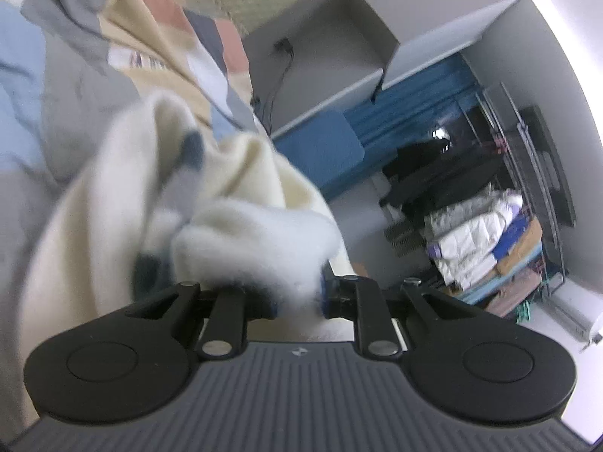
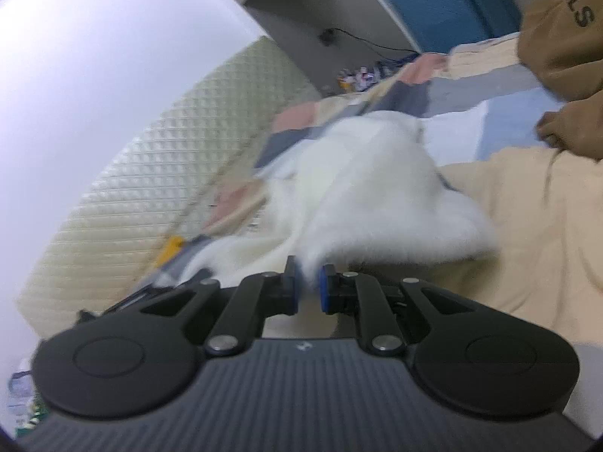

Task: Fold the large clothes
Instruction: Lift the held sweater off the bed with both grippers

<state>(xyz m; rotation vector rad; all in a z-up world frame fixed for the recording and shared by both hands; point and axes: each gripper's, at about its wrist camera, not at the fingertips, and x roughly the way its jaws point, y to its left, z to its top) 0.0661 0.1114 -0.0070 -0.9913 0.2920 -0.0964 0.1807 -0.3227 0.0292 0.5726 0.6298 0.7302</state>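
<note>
Both tongs, left (image 1: 297,297) and right (image 2: 309,290), clamp the white garment (image 2: 369,188), stretching away lengthwise.

A grey desk (image 1: 339,86) stands against a pale wall, its underside boxed in grey panels, with a black cable (image 1: 280,75) hanging at its back. A blue chair (image 1: 320,150) sits at three o'clock from the cable, before a blue panel (image 1: 422,113). At four o'clock, a metal rack (image 1: 527,196) holds stacked folded bedding (image 1: 475,241). A quilted beige headboard (image 2: 158,173) rises beside a white wall (image 2: 94,56), bordering a patchwork bedspread (image 2: 527,226).
</note>
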